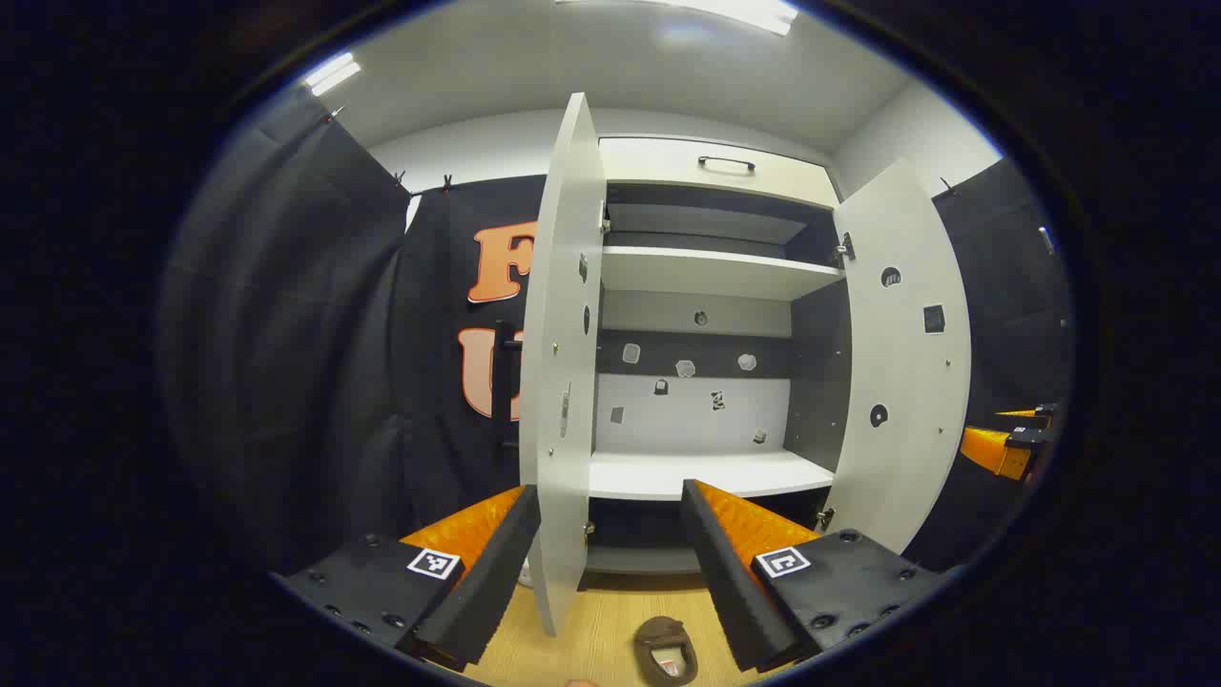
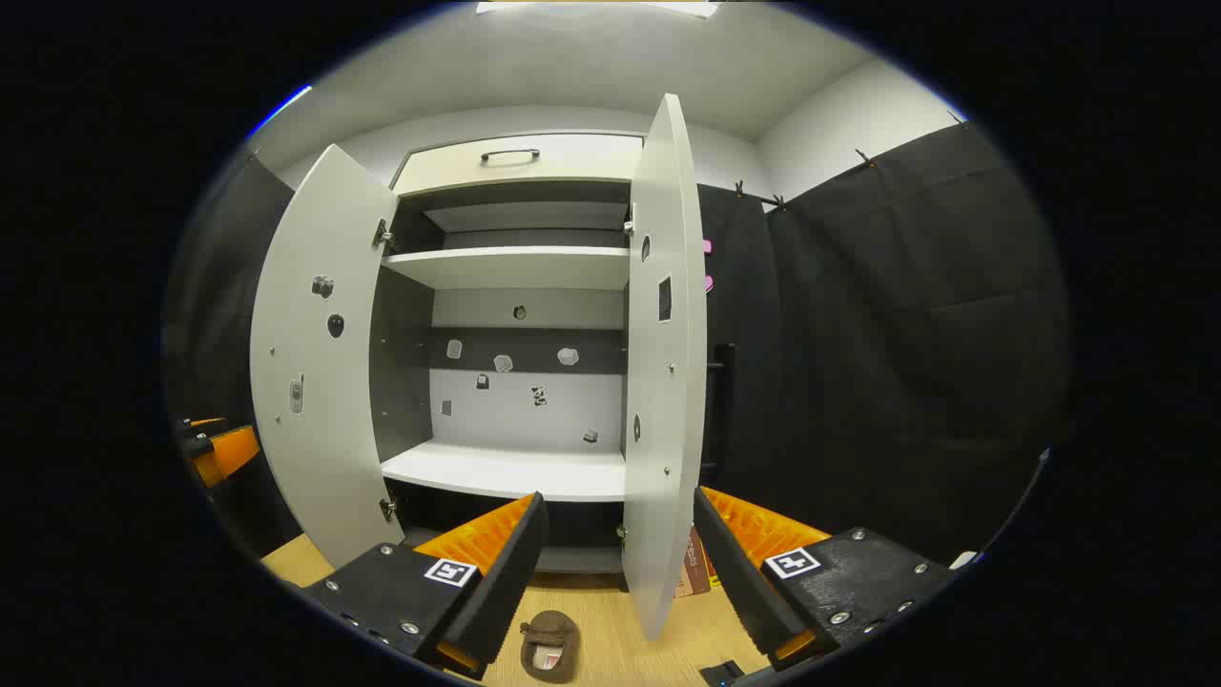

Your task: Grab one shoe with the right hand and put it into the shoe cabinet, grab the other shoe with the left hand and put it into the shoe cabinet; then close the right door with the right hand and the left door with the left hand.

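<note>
Both doors of the shoe cabinet (image 2: 515, 382) swung wide so shoes can go in, one brown shoe (image 2: 550, 646) down on the near floor, left gripper (image 1: 610, 563) and right gripper (image 2: 618, 572) both spread wide, holding nothing, ready to grab.
</note>
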### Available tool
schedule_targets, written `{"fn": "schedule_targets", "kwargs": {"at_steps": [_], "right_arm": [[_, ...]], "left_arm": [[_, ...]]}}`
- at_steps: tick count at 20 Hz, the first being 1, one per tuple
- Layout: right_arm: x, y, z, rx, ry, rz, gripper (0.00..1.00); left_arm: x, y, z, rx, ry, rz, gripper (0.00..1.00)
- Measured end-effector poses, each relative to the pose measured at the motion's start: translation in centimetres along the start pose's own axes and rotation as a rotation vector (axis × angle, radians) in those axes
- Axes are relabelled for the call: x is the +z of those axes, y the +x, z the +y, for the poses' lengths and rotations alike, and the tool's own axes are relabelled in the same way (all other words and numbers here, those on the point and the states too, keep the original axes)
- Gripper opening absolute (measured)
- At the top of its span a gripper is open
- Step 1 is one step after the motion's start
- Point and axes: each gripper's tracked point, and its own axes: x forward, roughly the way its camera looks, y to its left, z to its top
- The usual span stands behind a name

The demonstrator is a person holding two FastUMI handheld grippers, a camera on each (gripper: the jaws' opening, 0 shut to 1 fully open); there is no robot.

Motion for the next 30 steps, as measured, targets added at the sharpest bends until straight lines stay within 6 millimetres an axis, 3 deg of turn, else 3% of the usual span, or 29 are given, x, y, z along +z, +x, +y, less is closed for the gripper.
{"fn": "schedule_targets", "kwargs": {"at_steps": [12, 20, 24, 30], "right_arm": [[-0.5, 0.2, -1.1, -0.024, 0.0, 0.013, 0.94], [-2.3, 0.6, -0.1, -0.017, -0.013, 0.045, 0.94], [-6.9, 1.8, 0.2, -0.035, -0.038, 0.12, 0.94], [-19.0, 3.8, 3.7, 0.027, -0.004, 0.319, 0.94]], "left_arm": [[-0.4, 0.6, -1.1, -0.01, 0.021, 0.013, 0.97], [-0.9, 0.4, -0.6, -0.017, 0.009, 0.027, 0.96], [-1.3, 0.2, -0.2, -0.009, 0.004, 0.037, 0.97], [-1.1, -0.5, 0.9, 0.008, 0.008, 0.033, 0.94]]}}
